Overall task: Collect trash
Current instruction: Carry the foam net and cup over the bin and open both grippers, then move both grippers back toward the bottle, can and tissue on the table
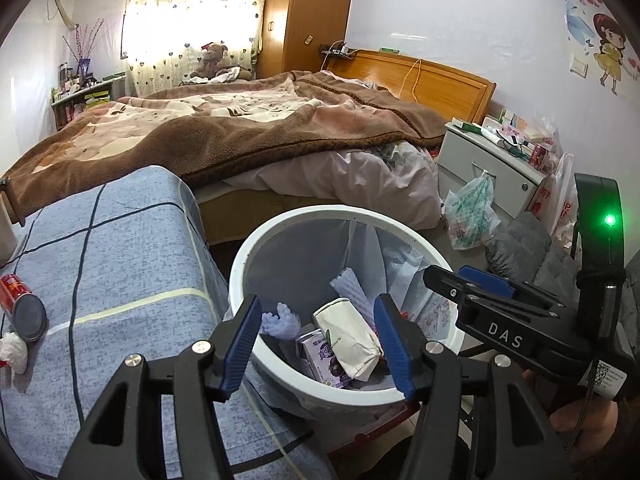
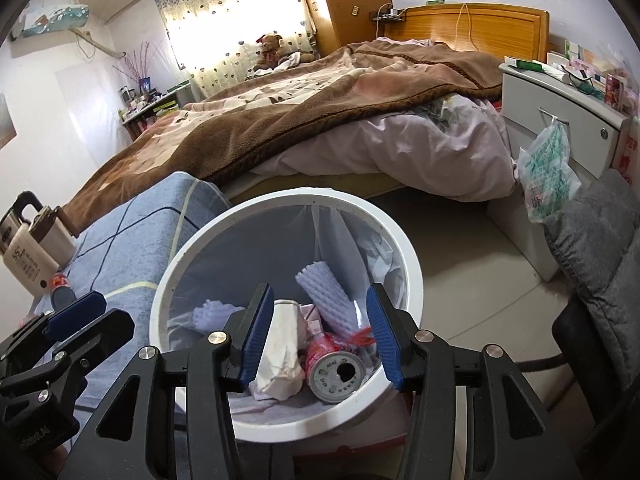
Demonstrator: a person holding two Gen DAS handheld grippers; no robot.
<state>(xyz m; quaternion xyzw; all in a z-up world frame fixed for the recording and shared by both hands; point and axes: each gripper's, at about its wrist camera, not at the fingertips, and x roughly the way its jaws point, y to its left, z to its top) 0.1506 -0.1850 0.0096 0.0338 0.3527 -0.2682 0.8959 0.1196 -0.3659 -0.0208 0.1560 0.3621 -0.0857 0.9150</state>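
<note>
both grippers over the white bin (image 1: 240, 264)
left gripper (image 1: 320, 344) and right gripper (image 2: 320, 336), lower centre, released, nothing grasped.

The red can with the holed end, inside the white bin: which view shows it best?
The right wrist view. There the red can lies in the white bin with its punctured end facing the camera. In the left wrist view the crumpled paper bag hides it.

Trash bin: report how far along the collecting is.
Done: the white trash bin already holds a paper wrapper, a red can, a purple carton and foam netting. In hand: nothing; the left claw and right claw hang open over the bin. Left: another red can and a white wad lie on the blue cover.
</note>
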